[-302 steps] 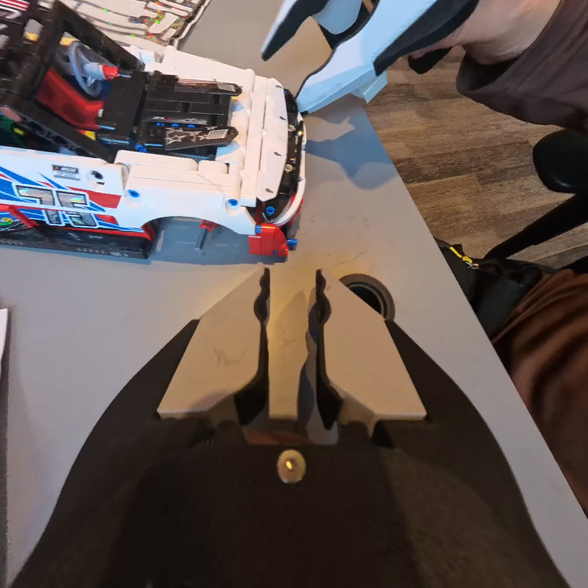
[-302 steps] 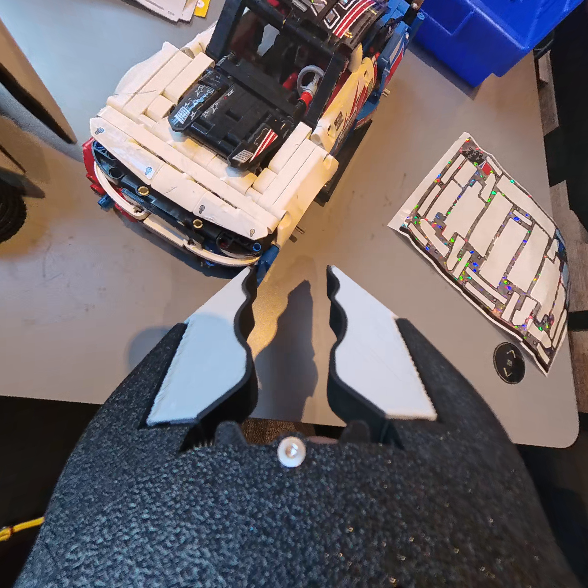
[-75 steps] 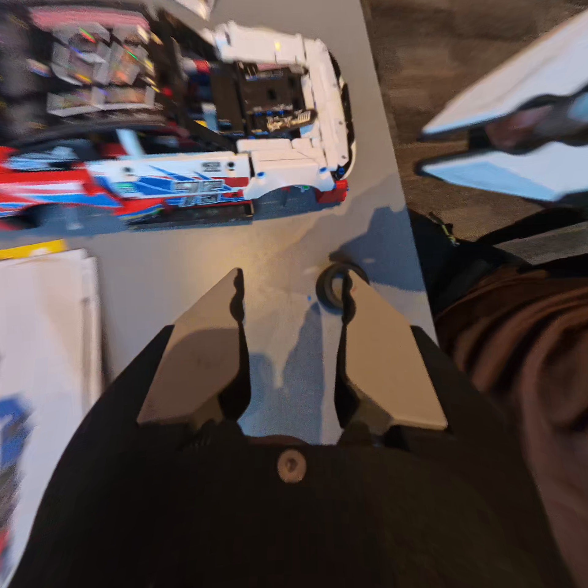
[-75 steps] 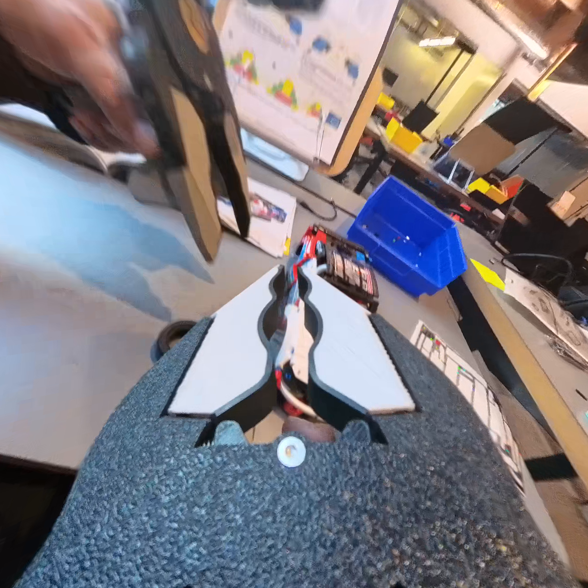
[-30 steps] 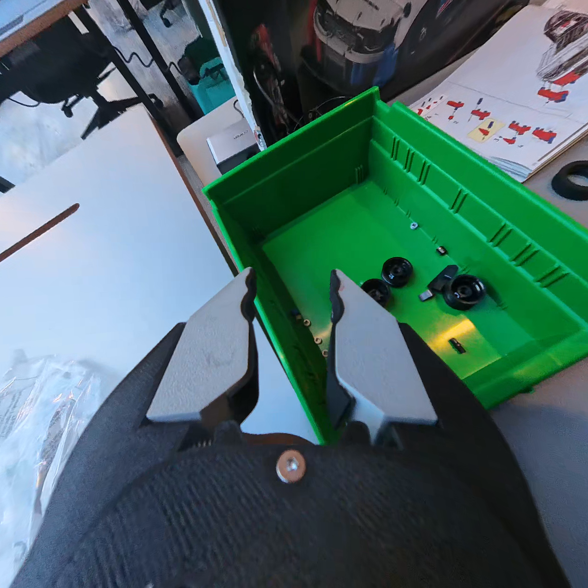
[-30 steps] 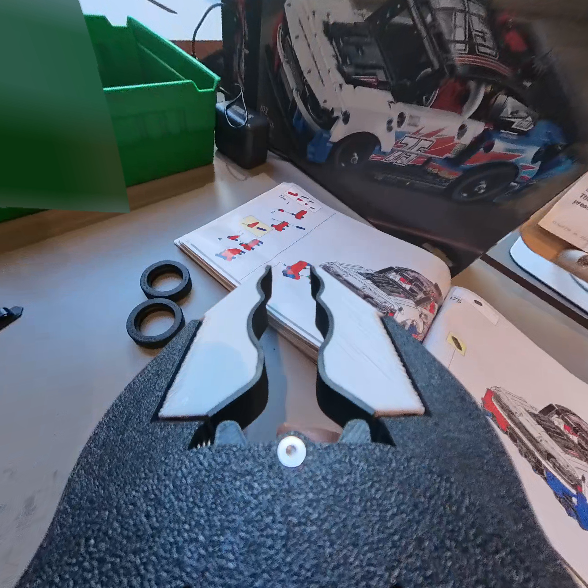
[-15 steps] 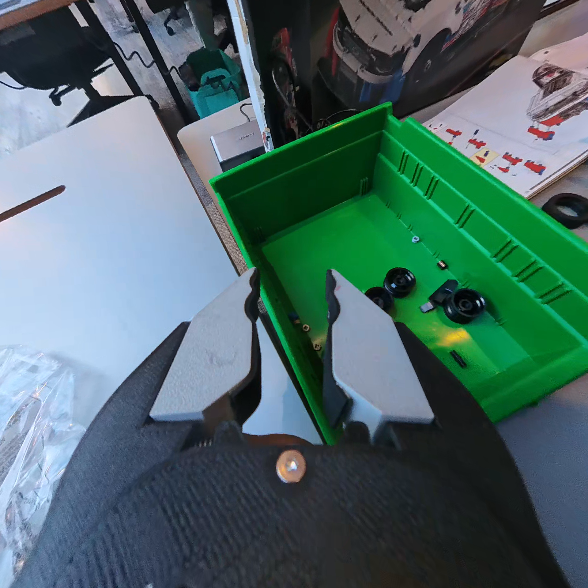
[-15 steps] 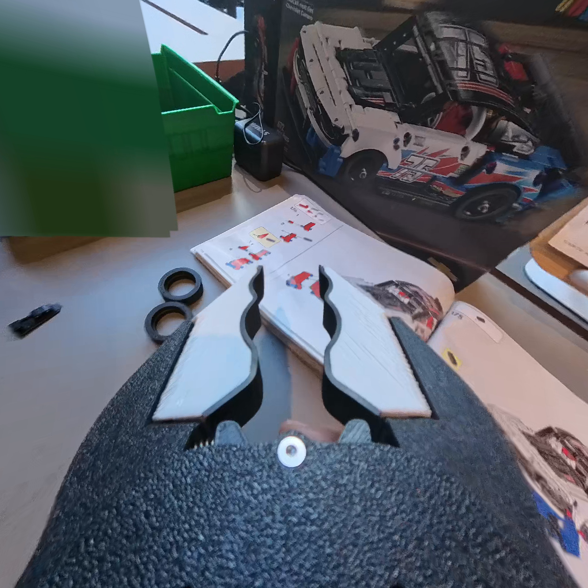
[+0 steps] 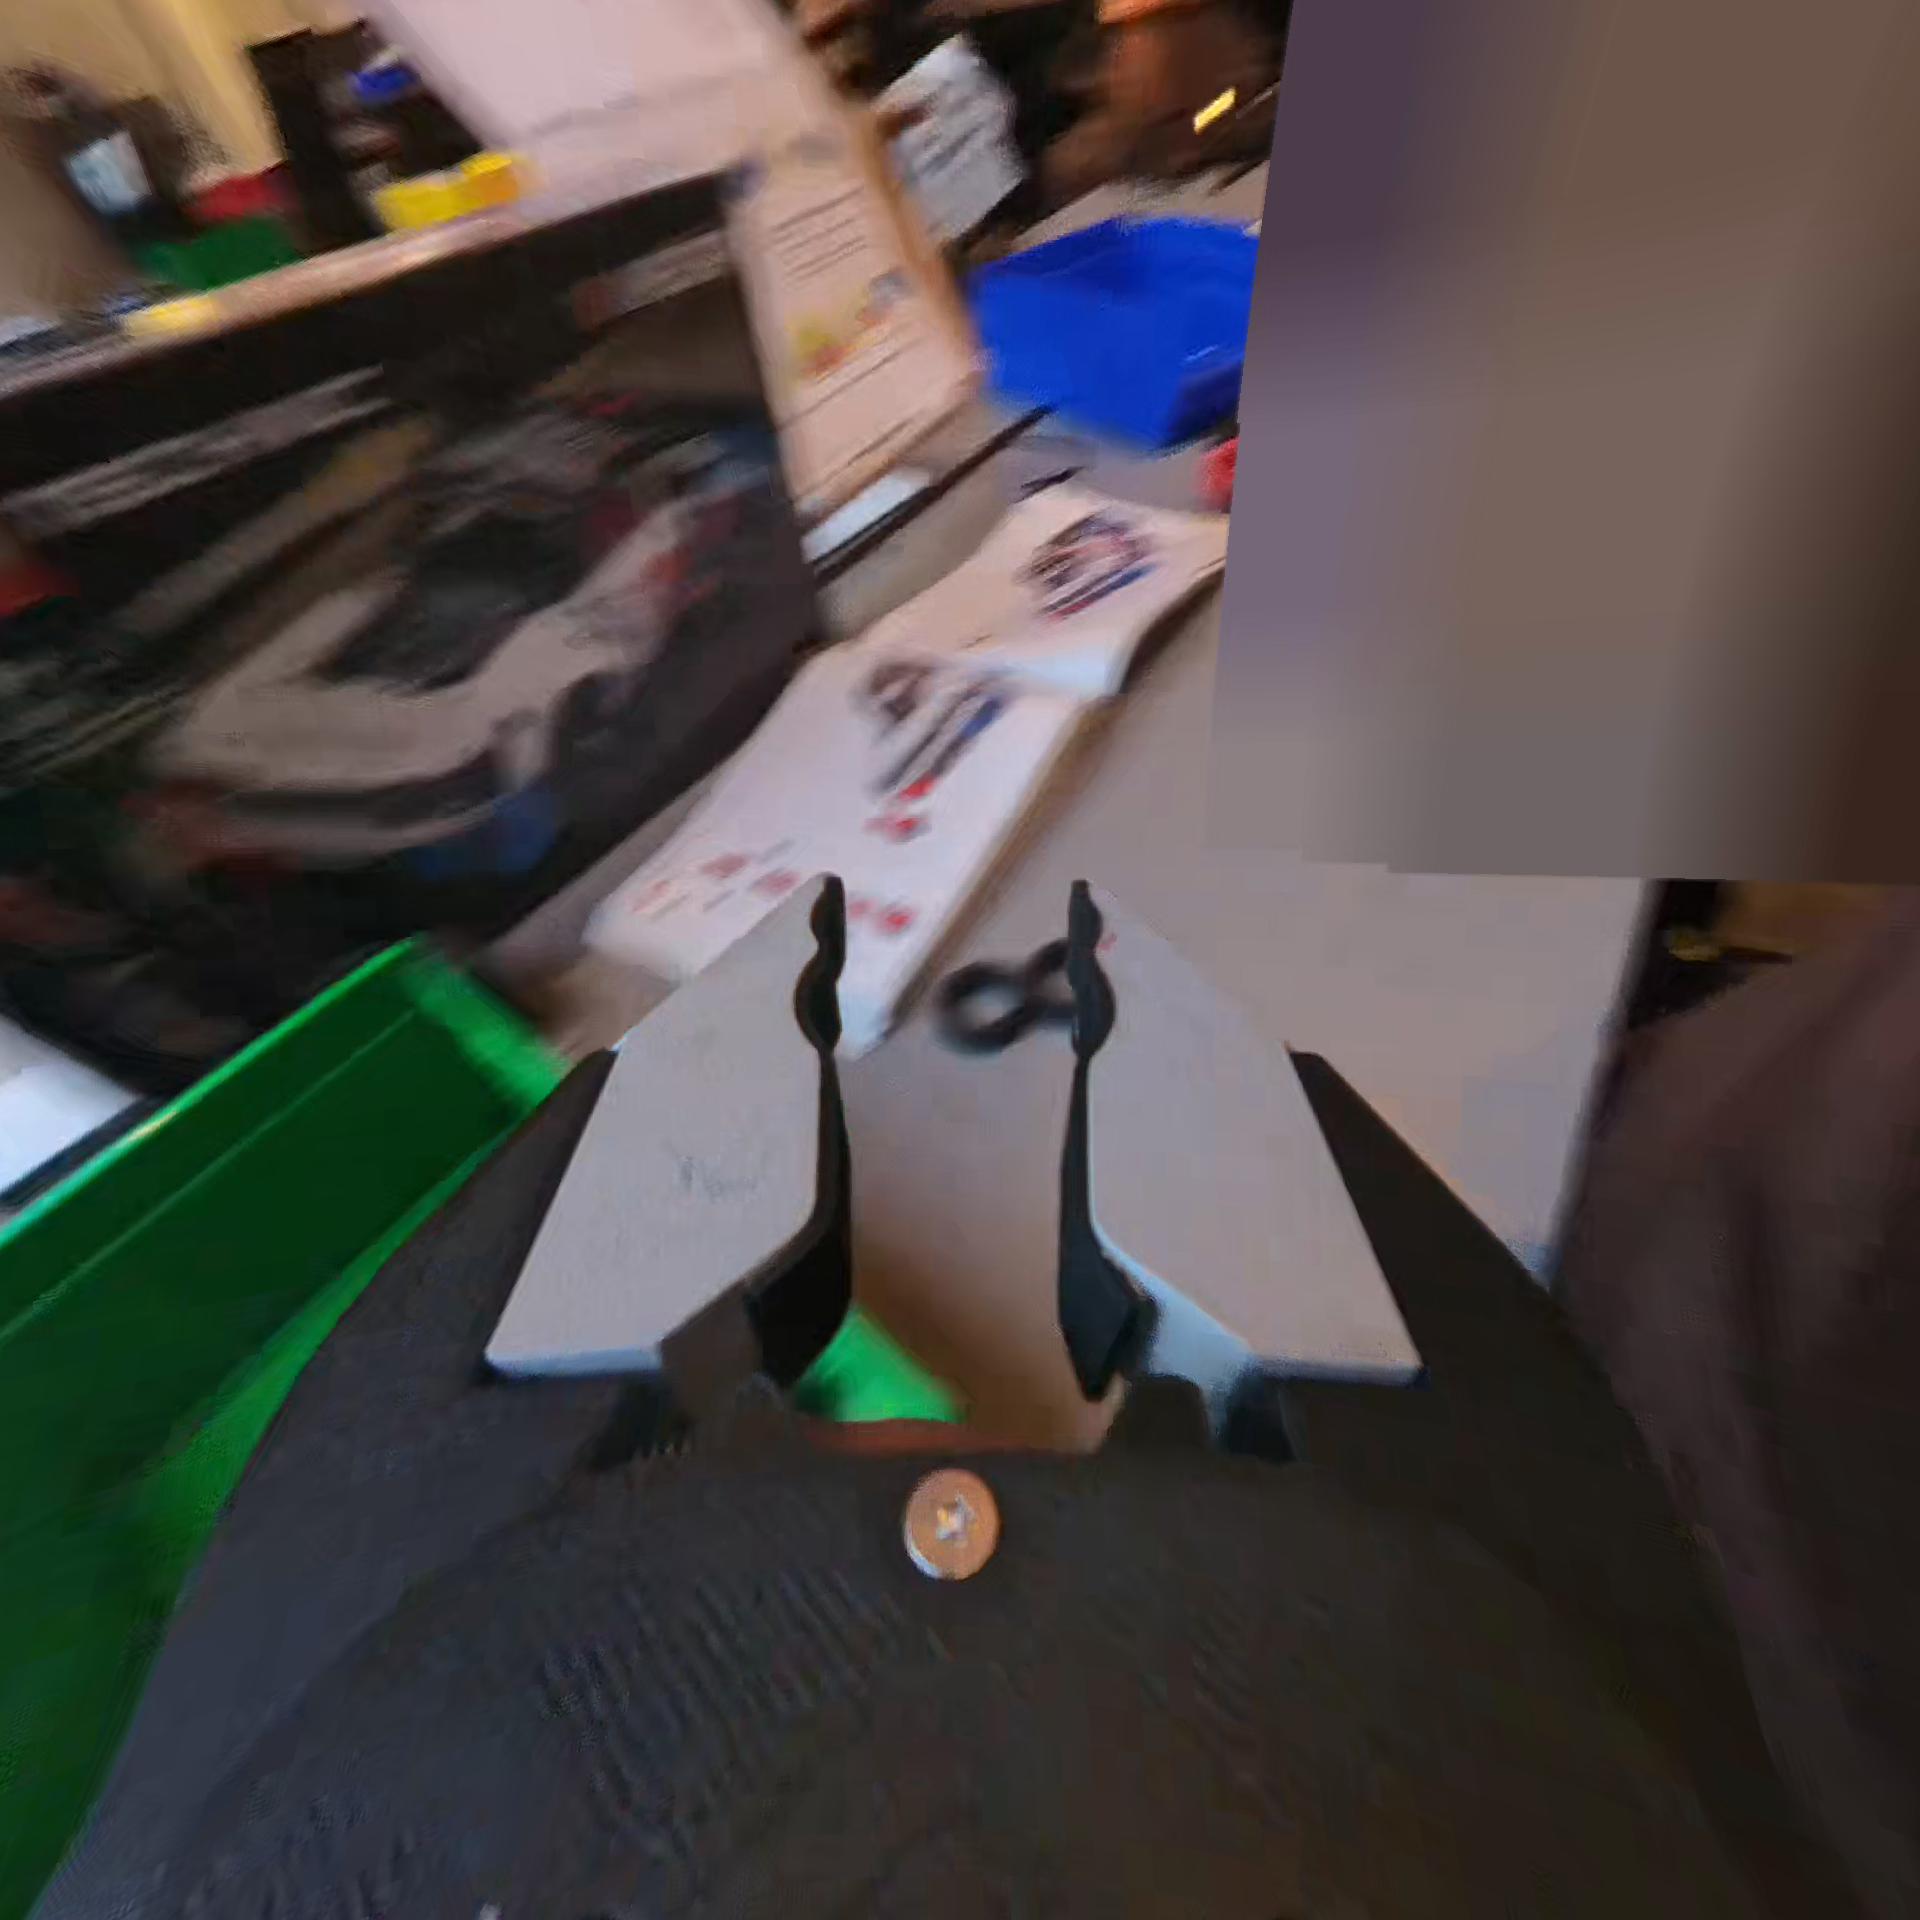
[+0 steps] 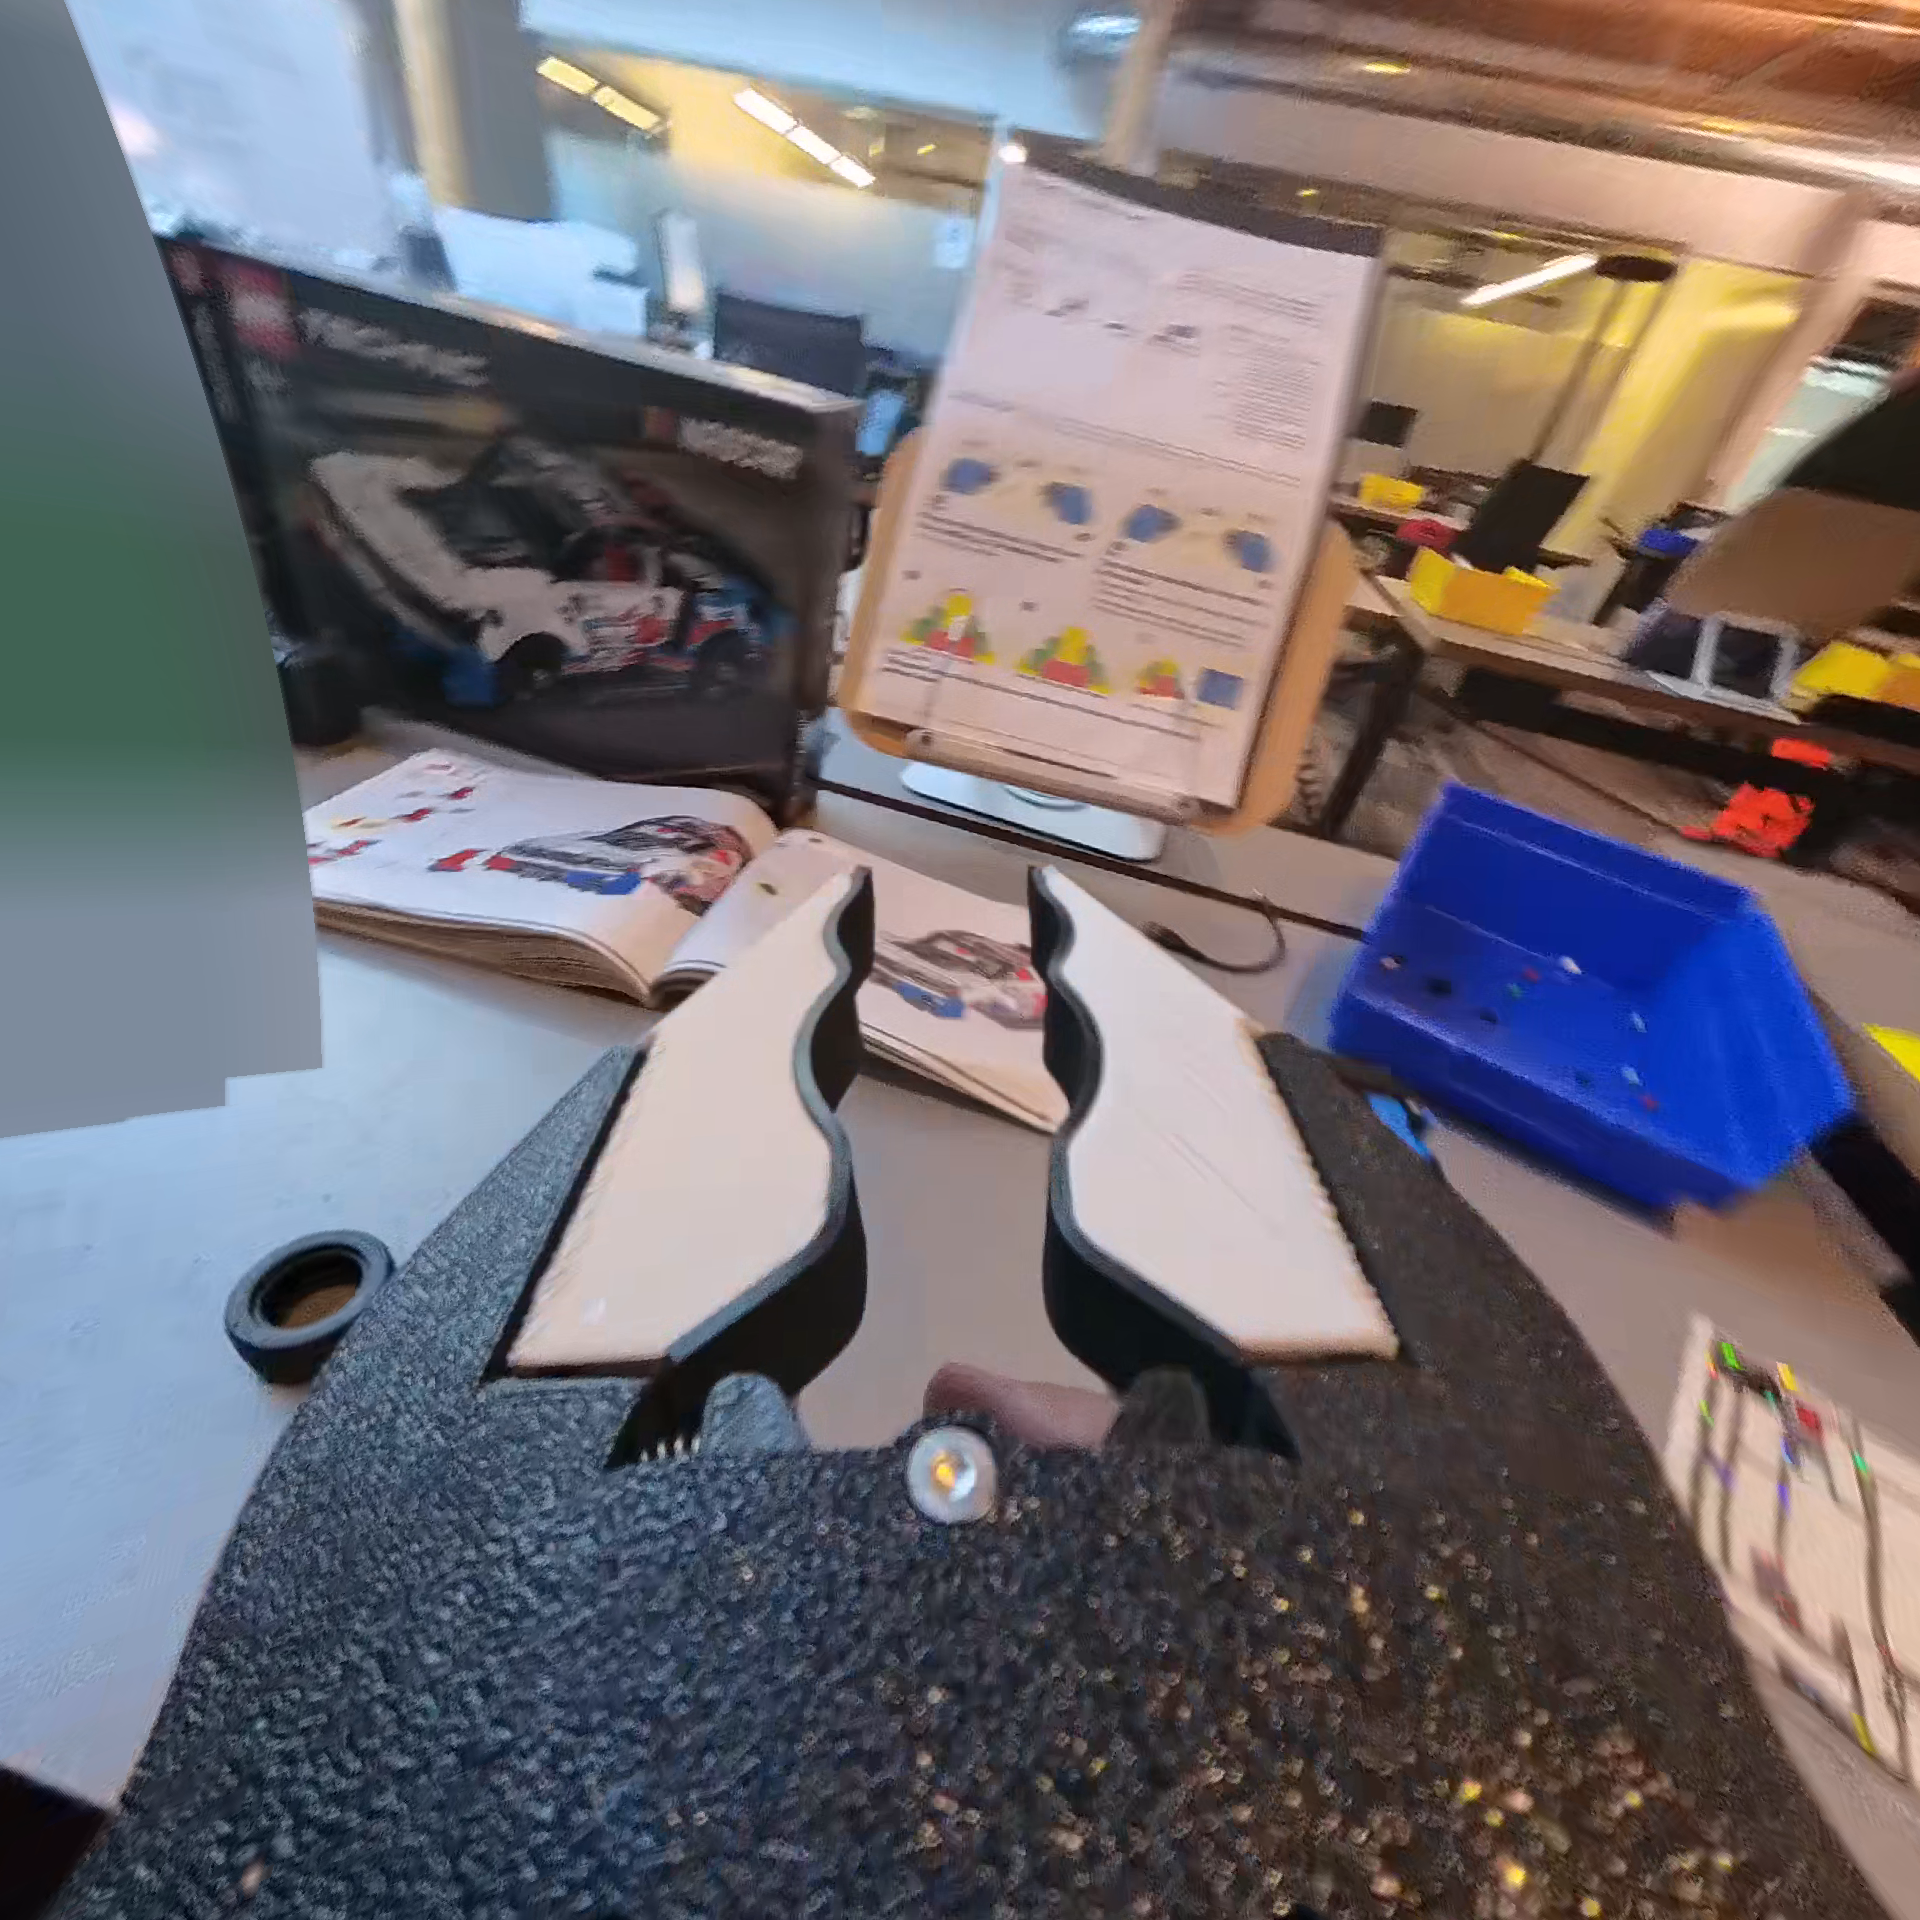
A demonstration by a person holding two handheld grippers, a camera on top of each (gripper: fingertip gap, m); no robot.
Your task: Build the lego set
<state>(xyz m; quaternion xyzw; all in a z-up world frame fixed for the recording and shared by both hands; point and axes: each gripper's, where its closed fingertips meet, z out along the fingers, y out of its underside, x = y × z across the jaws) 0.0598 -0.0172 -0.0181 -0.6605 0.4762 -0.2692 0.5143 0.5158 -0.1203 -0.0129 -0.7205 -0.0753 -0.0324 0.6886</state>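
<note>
My left gripper (image 9: 951,909) is open and empty, held above the table beside the green bin (image 9: 197,1174). The left wrist view is blurred by motion. Two black rubber tyres (image 9: 997,1003) lie on the table just past its fingertips, next to the open instruction booklet (image 9: 831,831). My right gripper (image 10: 948,896) is open and empty, raised over the table and pointing at the open booklet (image 10: 561,862). One black tyre (image 10: 307,1304) lies on the table to its lower left. The lego car is not in view.
The set's box (image 10: 540,540) stands behind the booklet. A paper sheet on a wooden stand (image 10: 1122,499) stands to its right. A blue bin (image 10: 1590,997) with small parts sits at the right, a sticker sheet (image 10: 1808,1538) in front of it. Some 45 cm of space lies between my two pairs of fingers.
Both grippers have swung to the right. The left one has turned away from the green bin's inside toward the booklet and tyres. The right one has lifted and now faces the box, stand and blue bin.
</note>
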